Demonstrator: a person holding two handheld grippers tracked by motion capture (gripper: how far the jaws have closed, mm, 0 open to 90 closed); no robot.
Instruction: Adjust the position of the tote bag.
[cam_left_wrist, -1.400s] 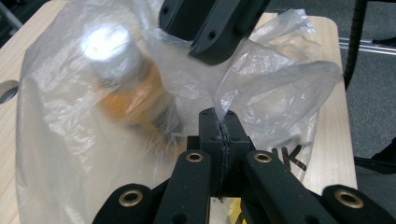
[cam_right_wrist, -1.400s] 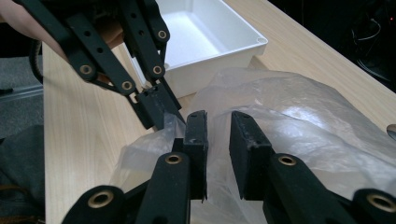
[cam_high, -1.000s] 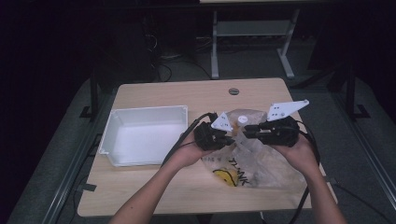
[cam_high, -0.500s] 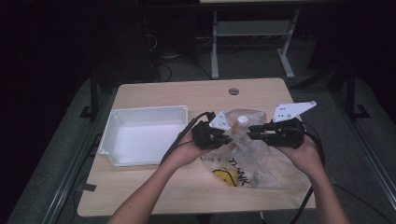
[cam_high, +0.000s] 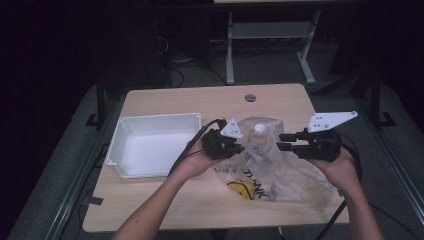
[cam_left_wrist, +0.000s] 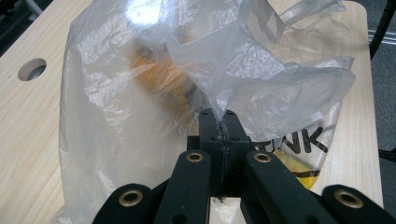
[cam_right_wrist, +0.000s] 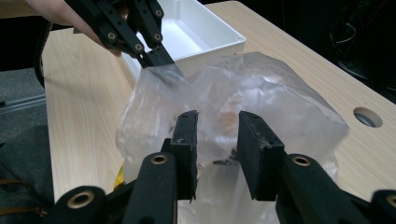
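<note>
A clear plastic bag (cam_high: 280, 172) with black letters and a yellow print lies on the wooden table (cam_high: 200, 100). Inside it stands something with a white cap (cam_high: 259, 128), and in the left gripper view an orange shape (cam_left_wrist: 154, 70) blurs through the film. My left gripper (cam_high: 242, 148) (cam_left_wrist: 220, 122) is shut on the bag's left edge (cam_right_wrist: 169, 73) and holds it up. At the bag's right side my right gripper (cam_high: 280, 141) (cam_right_wrist: 217, 140) has just been opening its jaws. Bag film shows in the gap, but the pads do not press on it.
A white rectangular tray (cam_high: 120, 145) sits at the left of the table, close to the left hand. A round cable hole (cam_high: 250, 97) is near the far edge. The table's right edge lies just past the right hand, with dark floor around.
The right gripper has drawn back to the right, away from the left one, and its jaws have parted. The left gripper has kept still with the bag edge in it.
</note>
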